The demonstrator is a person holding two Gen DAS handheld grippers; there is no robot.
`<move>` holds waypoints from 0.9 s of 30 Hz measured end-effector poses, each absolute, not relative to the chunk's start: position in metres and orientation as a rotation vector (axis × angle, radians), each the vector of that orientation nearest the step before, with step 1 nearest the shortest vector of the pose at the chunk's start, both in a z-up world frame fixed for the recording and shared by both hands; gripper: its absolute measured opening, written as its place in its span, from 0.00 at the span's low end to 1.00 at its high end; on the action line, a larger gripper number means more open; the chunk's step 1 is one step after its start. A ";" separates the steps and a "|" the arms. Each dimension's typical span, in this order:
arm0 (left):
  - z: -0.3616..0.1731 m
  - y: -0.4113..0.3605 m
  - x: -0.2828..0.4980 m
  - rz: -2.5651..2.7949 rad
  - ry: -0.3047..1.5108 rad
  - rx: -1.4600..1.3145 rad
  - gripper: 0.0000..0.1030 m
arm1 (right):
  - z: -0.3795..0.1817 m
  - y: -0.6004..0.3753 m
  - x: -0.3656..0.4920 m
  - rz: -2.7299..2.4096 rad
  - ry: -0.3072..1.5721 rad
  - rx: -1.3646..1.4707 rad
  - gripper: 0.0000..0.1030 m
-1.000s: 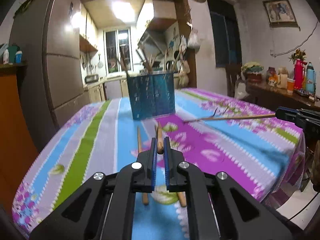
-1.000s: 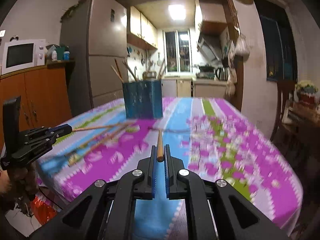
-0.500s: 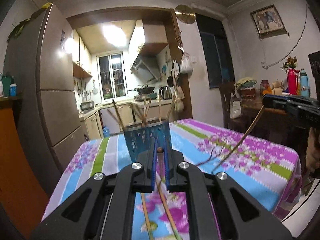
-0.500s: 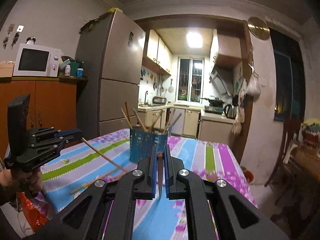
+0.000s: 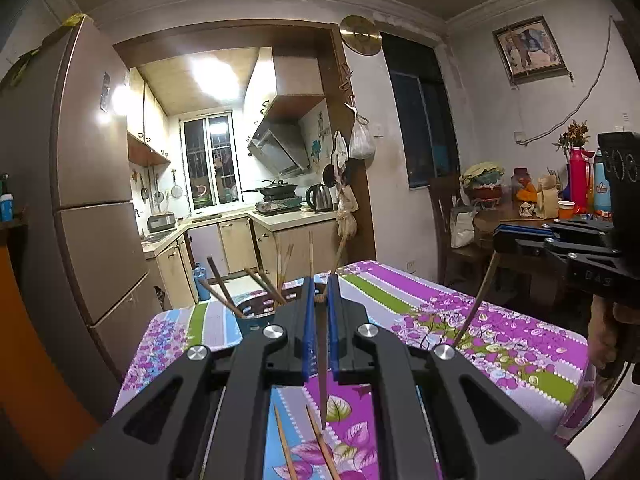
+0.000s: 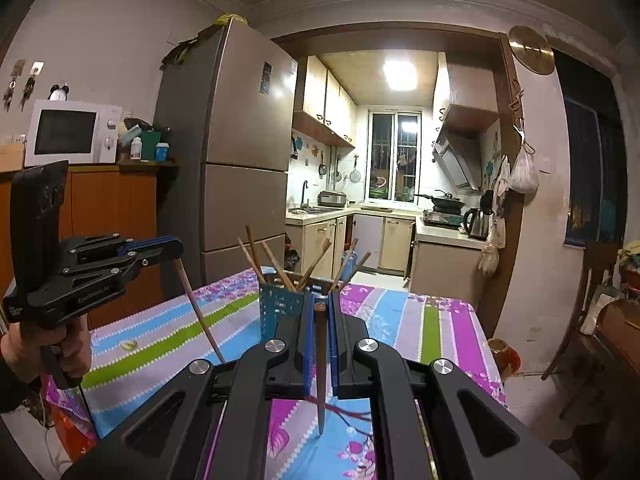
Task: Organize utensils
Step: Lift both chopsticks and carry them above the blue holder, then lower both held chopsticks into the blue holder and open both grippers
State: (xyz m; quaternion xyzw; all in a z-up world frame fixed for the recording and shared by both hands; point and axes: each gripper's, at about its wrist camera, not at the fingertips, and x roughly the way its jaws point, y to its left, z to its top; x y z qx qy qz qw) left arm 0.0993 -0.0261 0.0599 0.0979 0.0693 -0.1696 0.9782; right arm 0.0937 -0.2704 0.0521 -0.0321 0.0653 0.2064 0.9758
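Note:
My left gripper (image 5: 319, 282) is shut on the top end of a wooden chopstick (image 5: 322, 392) that hangs tip-down above the table. My right gripper (image 6: 320, 300) is shut on a dark brown chopstick (image 6: 320, 364), also hanging tip-down. Each gripper shows in the other's view: the right gripper (image 5: 499, 237) with its chopstick (image 5: 476, 304), and the left gripper (image 6: 178, 246) with its chopstick (image 6: 197, 308). A blue perforated utensil holder (image 6: 280, 308) with several chopsticks standing in it sits just beyond both grippers, partly hidden by the fingers (image 5: 256, 318). Two more chopsticks (image 5: 285, 444) lie on the cloth.
The table wears a floral cloth striped purple, blue and green (image 5: 500, 344). A tall fridge (image 6: 240, 160) stands at the far left, an orange cabinet with a microwave (image 6: 68, 132) beside it. A side table with flasks (image 5: 576, 184) and a chair stand on the right.
Both grippers have risen from the tabletop, each lifting its chopstick. The chopsticks swung from lying flat to hanging tip-down. The blue holder has dropped lower in both views.

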 end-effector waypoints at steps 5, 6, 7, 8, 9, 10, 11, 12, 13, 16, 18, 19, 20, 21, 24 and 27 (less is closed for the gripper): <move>0.074 -0.027 0.108 -0.354 0.154 0.194 0.05 | 0.070 -0.266 0.105 0.437 0.140 -0.060 0.08; 0.077 -0.027 0.111 -0.356 0.161 0.195 0.05 | 0.073 -0.265 0.106 0.439 0.144 -0.059 0.08; 0.079 -0.027 0.112 -0.356 0.164 0.195 0.05 | 0.076 -0.264 0.110 0.443 0.151 -0.056 0.08; 0.083 -0.027 0.115 -0.361 0.170 0.192 0.05 | 0.077 -0.263 0.111 0.445 0.154 -0.054 0.08; 0.085 -0.026 0.116 -0.365 0.176 0.190 0.05 | 0.080 -0.263 0.113 0.446 0.157 -0.051 0.08; 0.089 -0.026 0.118 -0.365 0.181 0.188 0.05 | 0.081 -0.262 0.115 0.447 0.158 -0.050 0.08; 0.093 -0.026 0.120 -0.366 0.185 0.188 0.05 | 0.084 -0.261 0.116 0.449 0.159 -0.049 0.08; 0.096 -0.026 0.121 -0.369 0.188 0.188 0.05 | 0.086 -0.260 0.117 0.450 0.159 -0.049 0.08; 0.099 -0.026 0.122 -0.372 0.191 0.189 0.05 | 0.089 -0.259 0.118 0.451 0.157 -0.051 0.08; 0.107 -0.027 0.124 -0.379 0.200 0.192 0.05 | 0.097 -0.255 0.121 0.455 0.156 -0.053 0.08; 0.111 -0.028 0.126 -0.383 0.209 0.191 0.05 | 0.104 -0.254 0.124 0.461 0.158 -0.049 0.08; 0.113 -0.029 0.128 -0.382 0.211 0.192 0.05 | 0.107 -0.255 0.127 0.464 0.162 -0.045 0.08; 0.115 -0.029 0.130 -0.384 0.213 0.189 0.05 | 0.110 -0.254 0.129 0.464 0.164 -0.043 0.08; 0.117 -0.028 0.132 -0.386 0.215 0.187 0.05 | 0.113 -0.255 0.131 0.464 0.166 -0.041 0.08; 0.124 -0.027 0.138 -0.389 0.219 0.177 0.05 | 0.124 -0.255 0.139 0.469 0.176 -0.027 0.08; 0.131 -0.027 0.143 -0.390 0.220 0.172 0.05 | 0.139 -0.254 0.148 0.472 0.187 -0.018 0.08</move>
